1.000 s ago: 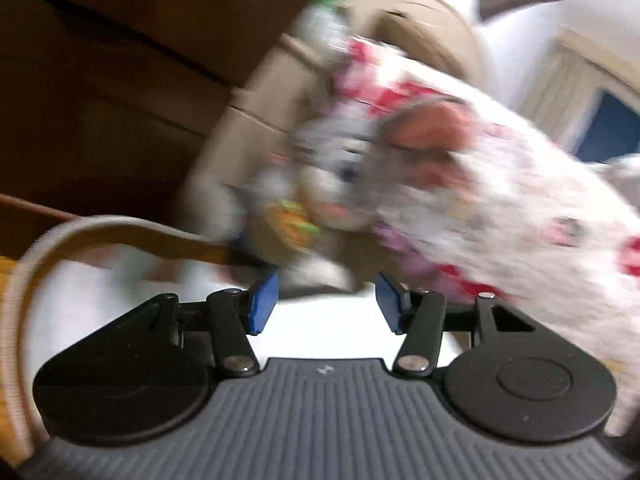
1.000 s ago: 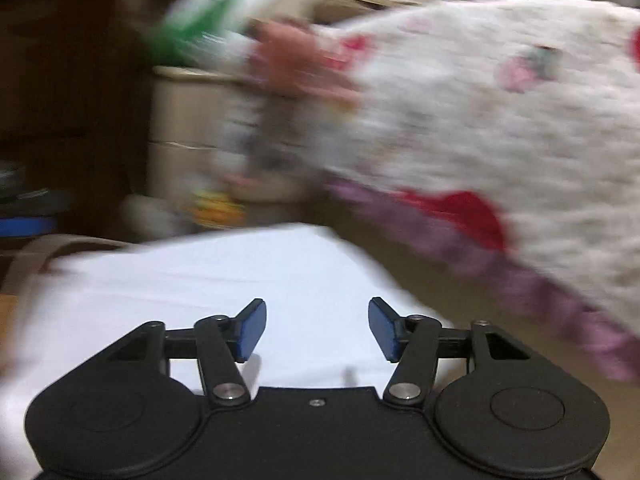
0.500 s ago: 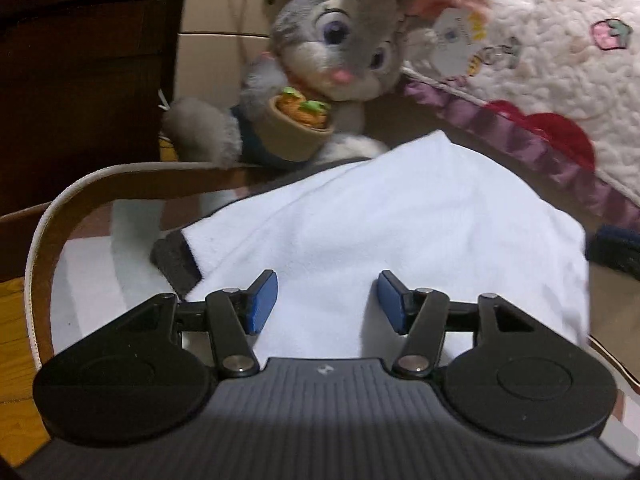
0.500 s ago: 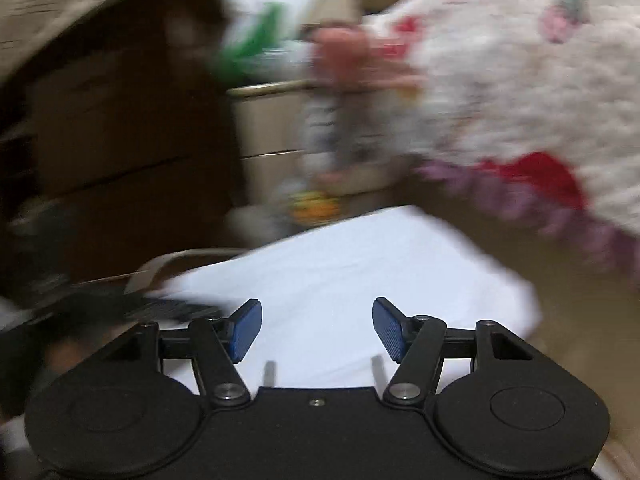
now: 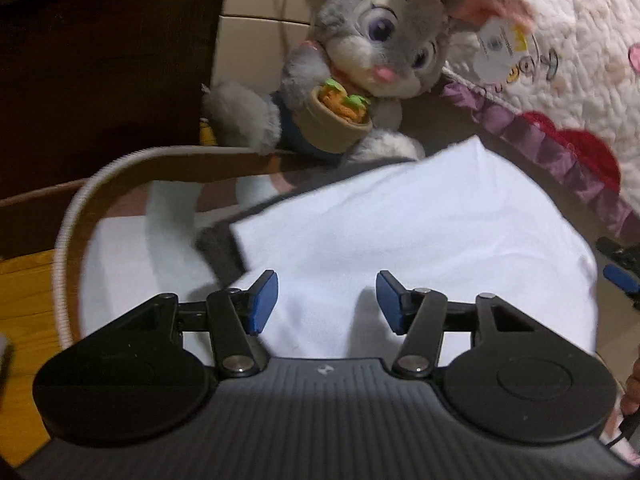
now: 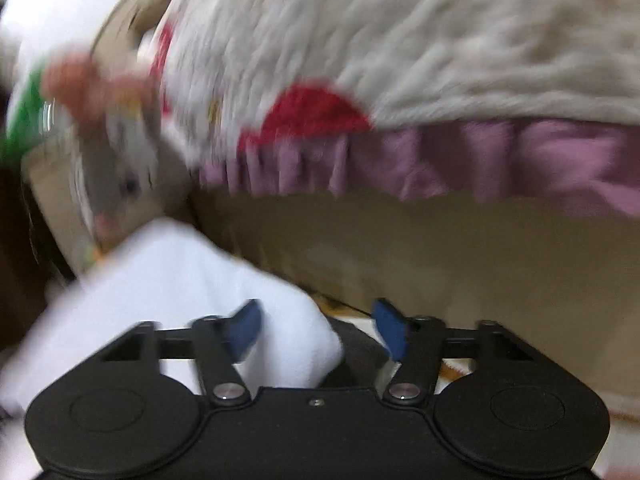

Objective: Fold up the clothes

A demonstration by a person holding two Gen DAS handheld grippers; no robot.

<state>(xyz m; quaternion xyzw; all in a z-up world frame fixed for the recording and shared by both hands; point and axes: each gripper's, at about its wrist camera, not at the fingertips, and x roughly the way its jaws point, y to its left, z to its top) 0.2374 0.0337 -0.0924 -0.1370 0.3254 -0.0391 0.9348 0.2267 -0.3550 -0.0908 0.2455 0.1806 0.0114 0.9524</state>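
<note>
The white garment is lying folded on a brown-and-white mat, directly under the left hand-held gripper, whose blue pads are standing apart and grasping nothing. The right hand-held gripper is likewise hanging released over the garment's corner, in a blurred view. Beyond, a grey plush rabbit is leaning beside a quilted blanket.

Blurred view, right claw with blue pads apart and nothing clamped, folded white garment beneath its left pad, cream quilt with purple ruffle overhanging, blurred grey plush rabbit at left
</note>
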